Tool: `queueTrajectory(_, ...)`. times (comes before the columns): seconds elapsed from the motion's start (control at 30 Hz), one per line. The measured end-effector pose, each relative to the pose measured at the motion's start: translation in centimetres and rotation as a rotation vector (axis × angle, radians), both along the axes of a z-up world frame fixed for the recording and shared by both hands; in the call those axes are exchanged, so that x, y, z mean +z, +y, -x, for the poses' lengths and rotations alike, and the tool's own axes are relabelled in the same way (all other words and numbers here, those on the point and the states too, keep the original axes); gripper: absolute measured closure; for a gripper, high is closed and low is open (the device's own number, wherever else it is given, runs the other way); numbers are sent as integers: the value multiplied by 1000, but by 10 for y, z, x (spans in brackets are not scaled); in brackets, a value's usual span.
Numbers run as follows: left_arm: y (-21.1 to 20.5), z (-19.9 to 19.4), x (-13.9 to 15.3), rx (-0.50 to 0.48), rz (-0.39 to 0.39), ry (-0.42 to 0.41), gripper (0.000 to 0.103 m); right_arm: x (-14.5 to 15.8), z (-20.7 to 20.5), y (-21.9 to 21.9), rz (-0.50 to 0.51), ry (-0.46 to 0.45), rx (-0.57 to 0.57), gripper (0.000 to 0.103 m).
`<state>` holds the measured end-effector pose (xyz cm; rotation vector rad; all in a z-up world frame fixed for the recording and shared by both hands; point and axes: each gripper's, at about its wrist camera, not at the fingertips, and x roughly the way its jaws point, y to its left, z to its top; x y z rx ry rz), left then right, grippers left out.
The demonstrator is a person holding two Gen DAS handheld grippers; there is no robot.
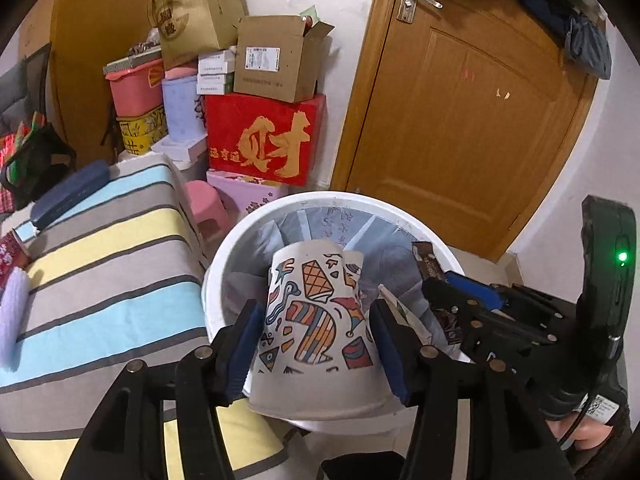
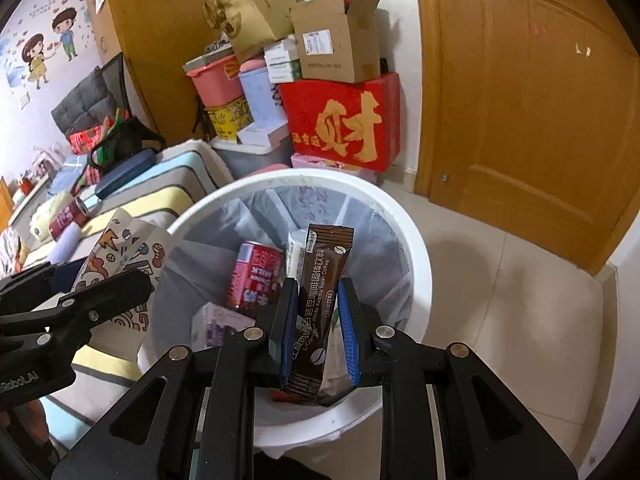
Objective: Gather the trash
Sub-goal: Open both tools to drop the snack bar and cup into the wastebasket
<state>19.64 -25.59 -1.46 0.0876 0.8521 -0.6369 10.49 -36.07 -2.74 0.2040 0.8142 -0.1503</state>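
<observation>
Left wrist view shows the left hand-held gripper (image 1: 316,344) clamped on a patterned paper cup (image 1: 316,320), its blue pads pressing the cup's sides at 9 and 3 o'clock. The cup is held mouth toward the camera, over the near rim of a white trash bin (image 1: 224,264) lined with a grey bag. At 3 o'clock the right hand-held gripper (image 1: 444,292) reaches over the bin with a brown sachet. A striped bed (image 1: 112,280) lies at 9 o'clock, touching the bin, and stacked boxes (image 1: 264,136) stand at 12 o'clock beside a wooden door (image 1: 460,120).

Right wrist view shows the right hand-held gripper (image 2: 318,320) grasping a brown coffee sachet (image 2: 320,292) upright between its pads, above the bin's (image 2: 420,264) opening. Inside the bin lie a red milk can (image 2: 256,276) and a pale wrapper (image 2: 218,326). The cup (image 2: 124,264) sits at 9 o'clock in the left hand-held gripper (image 2: 100,292).
</observation>
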Motion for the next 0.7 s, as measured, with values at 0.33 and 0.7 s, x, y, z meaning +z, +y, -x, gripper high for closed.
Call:
queueTrajectory(0.33,7,-6,-2,29,12,9,40,-3,-2,-7,-6,19,-32,56)
queueTrajectory(0.7,35,5,12,81,27,-18,40,6,4,3,-19,-16,-33,53)
